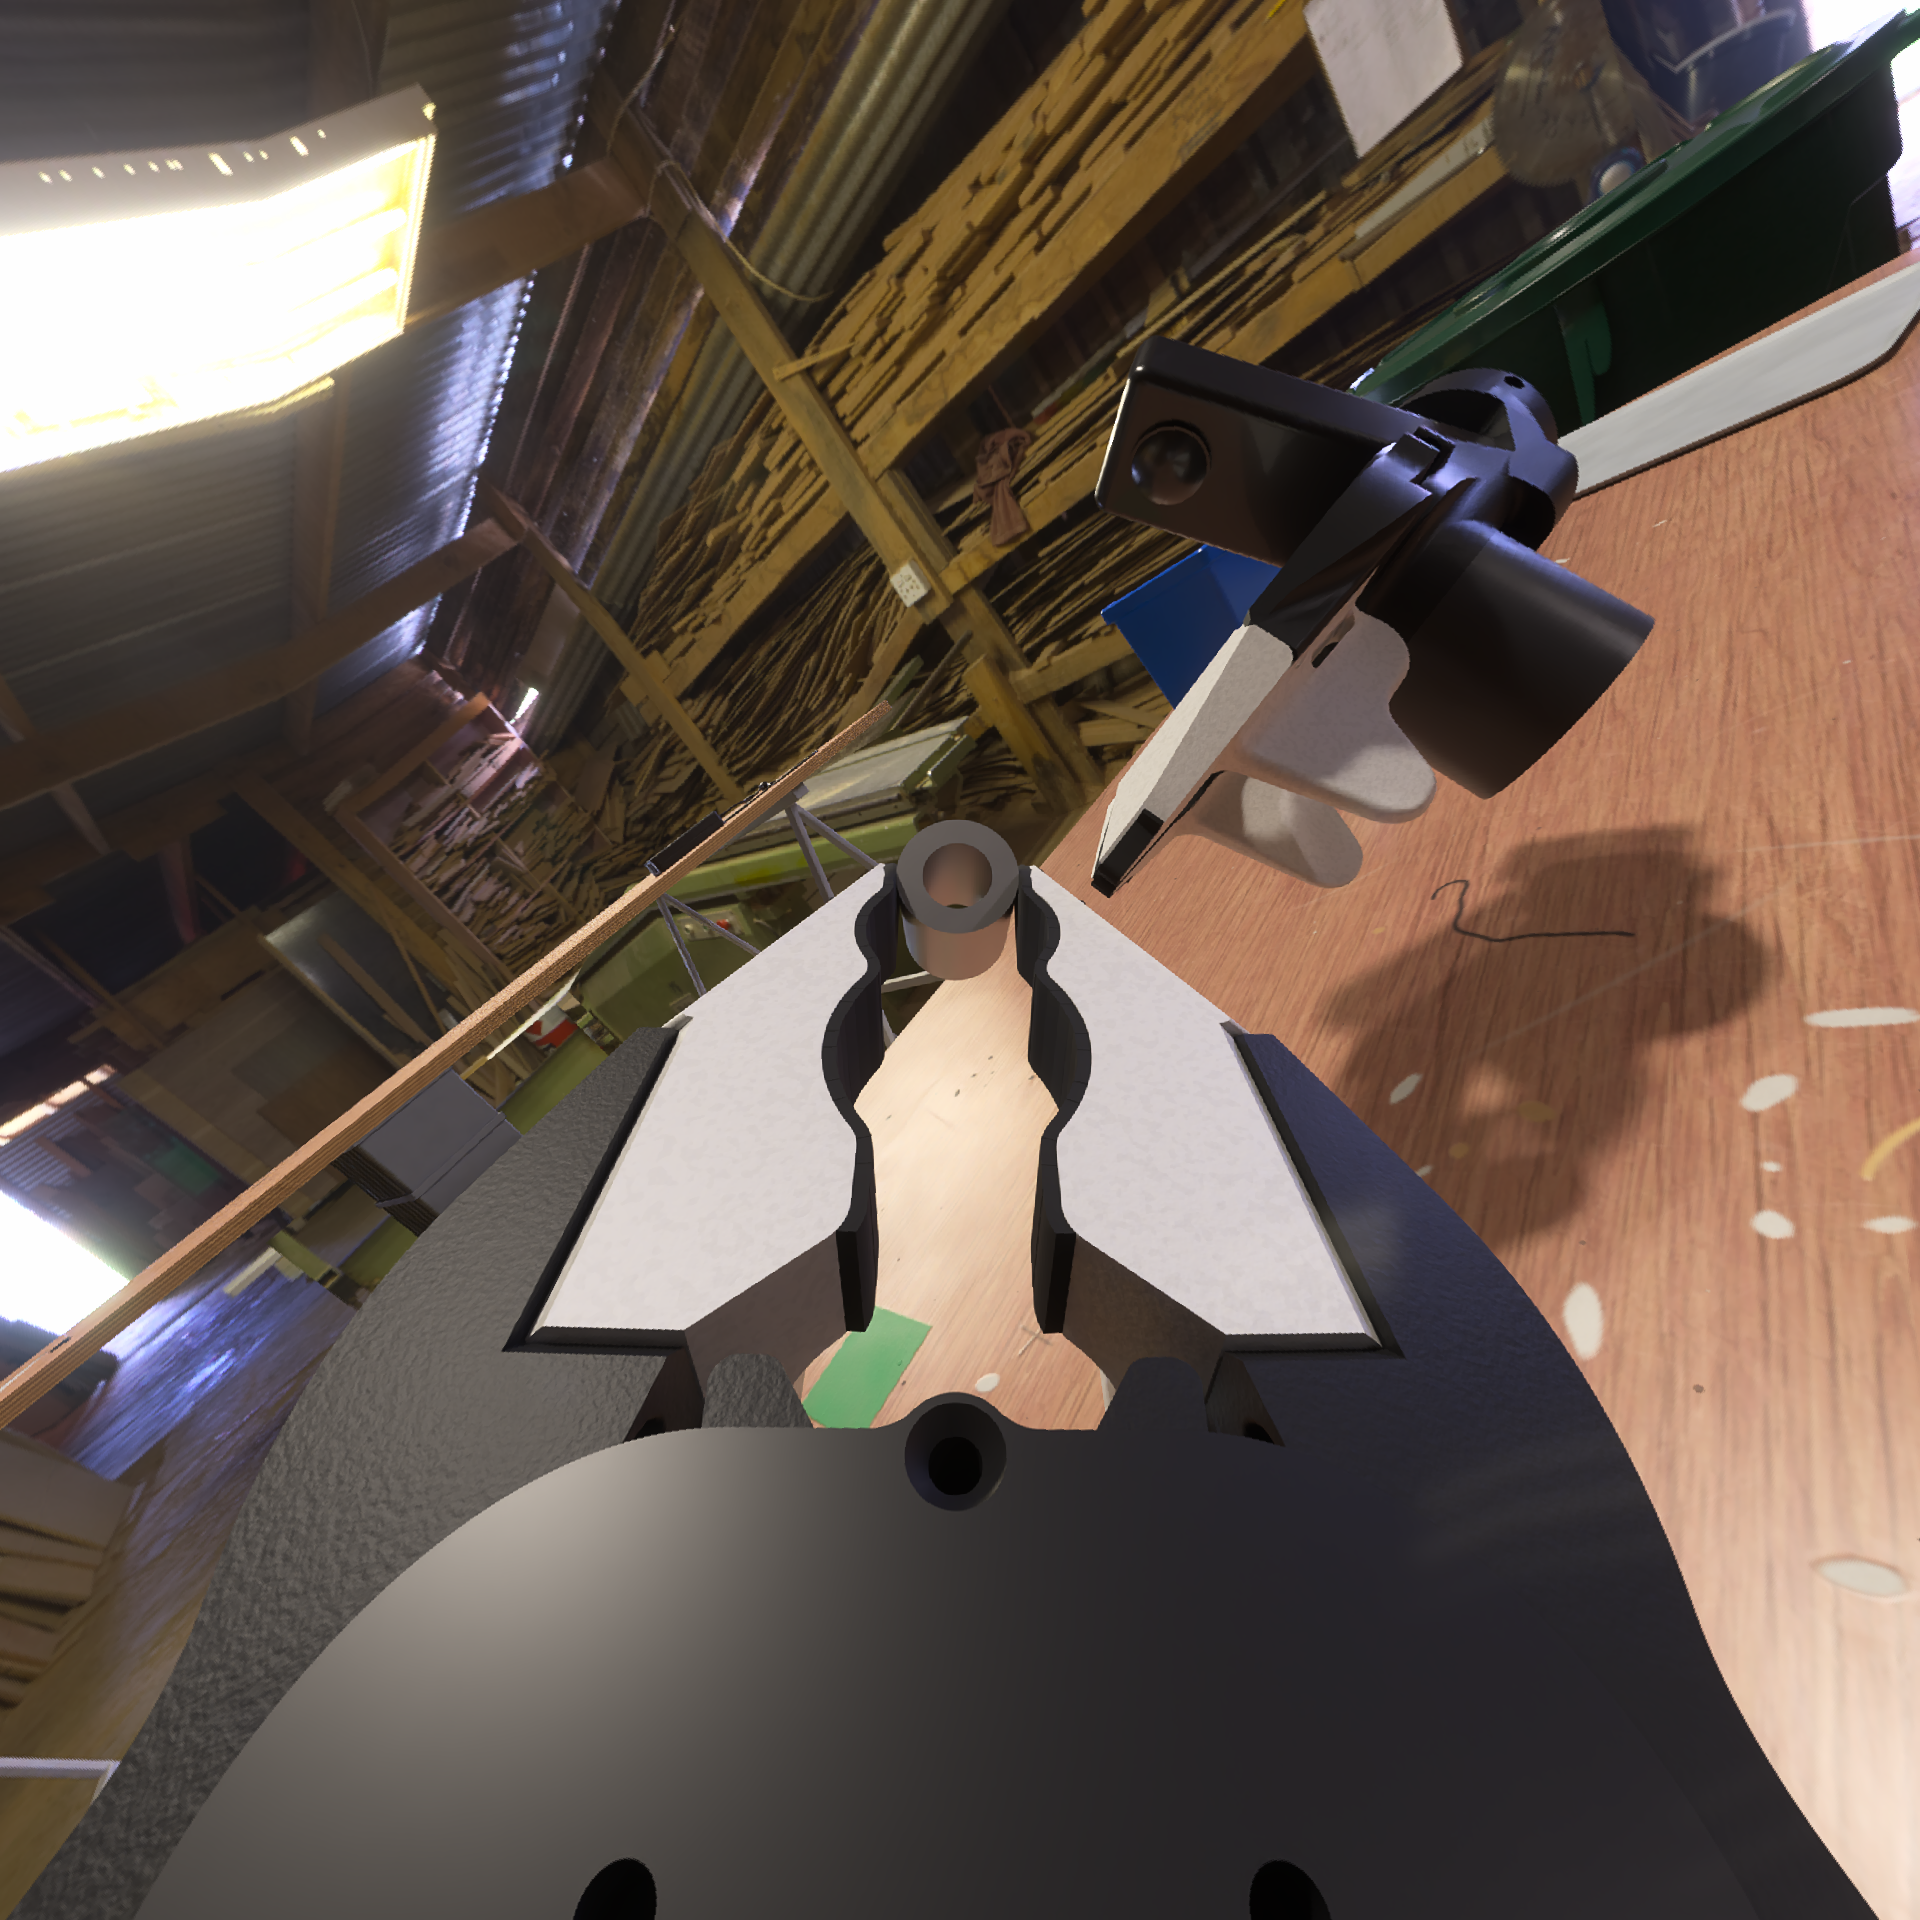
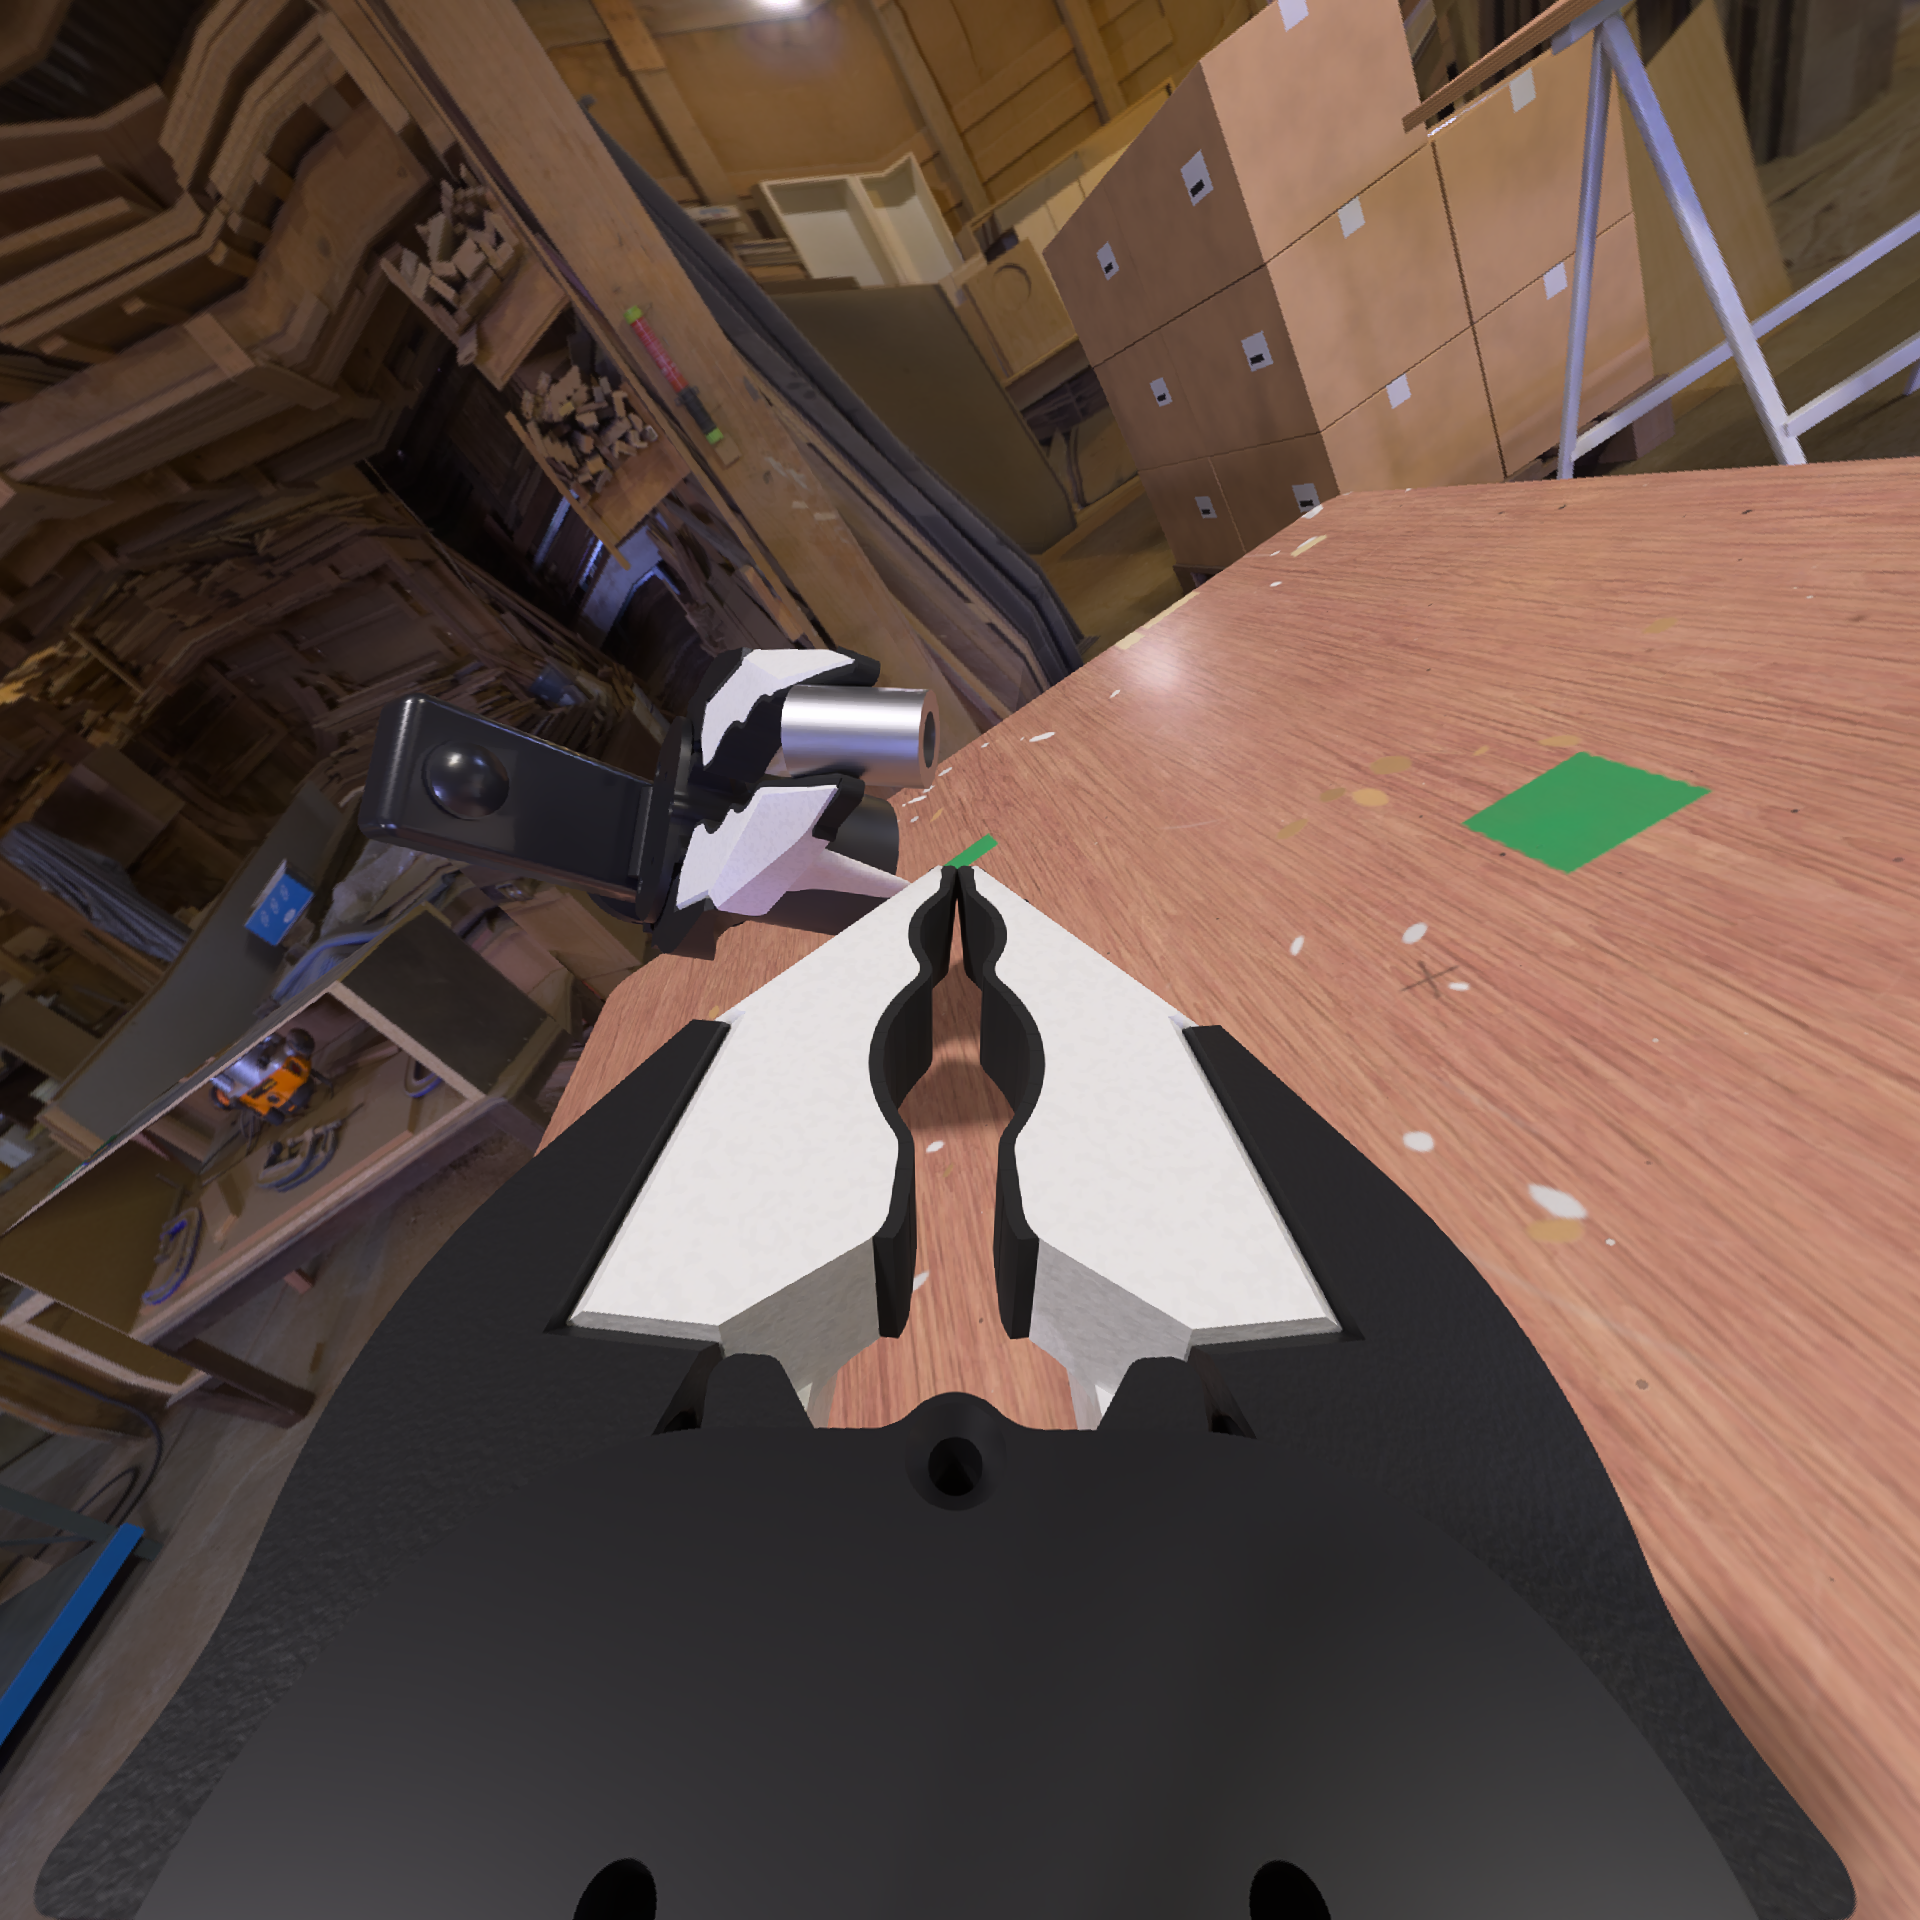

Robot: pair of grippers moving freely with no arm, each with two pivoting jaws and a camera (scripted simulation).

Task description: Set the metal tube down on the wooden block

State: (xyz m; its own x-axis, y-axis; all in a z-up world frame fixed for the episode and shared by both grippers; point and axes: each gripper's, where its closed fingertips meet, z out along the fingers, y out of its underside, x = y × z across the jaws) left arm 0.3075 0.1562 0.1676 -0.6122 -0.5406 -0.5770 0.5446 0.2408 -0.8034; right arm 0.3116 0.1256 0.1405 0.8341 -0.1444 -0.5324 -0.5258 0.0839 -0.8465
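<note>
Tube look: short, thick-walled cylinder of brushed grey metal (image 1: 956, 902), hollow bore showing at its open end, bright silver sheen along its side in the right wrist view (image 2: 858, 735).
Tube place: pinched at the very tips of the left black-and-white two-finger gripper (image 1: 954, 906), held clear above the reddish-brown wooden bench (image 1: 1683, 1039).
Tube axis: long axis runs crosswise to the fingers; one open end faces the left wrist camera, the other points out over the bench.
Left jaws: closed onto the tube, gripping its side walls.
Right black-and-white two-finger gripper (image 2: 956, 883): jaws pressed together at the tips, nothing between them, hanging over the bench.
Bench marks: flat green square patch (image 2: 1584, 810) and pale paint flecks (image 2: 1553, 1200) on the wood.
</note>
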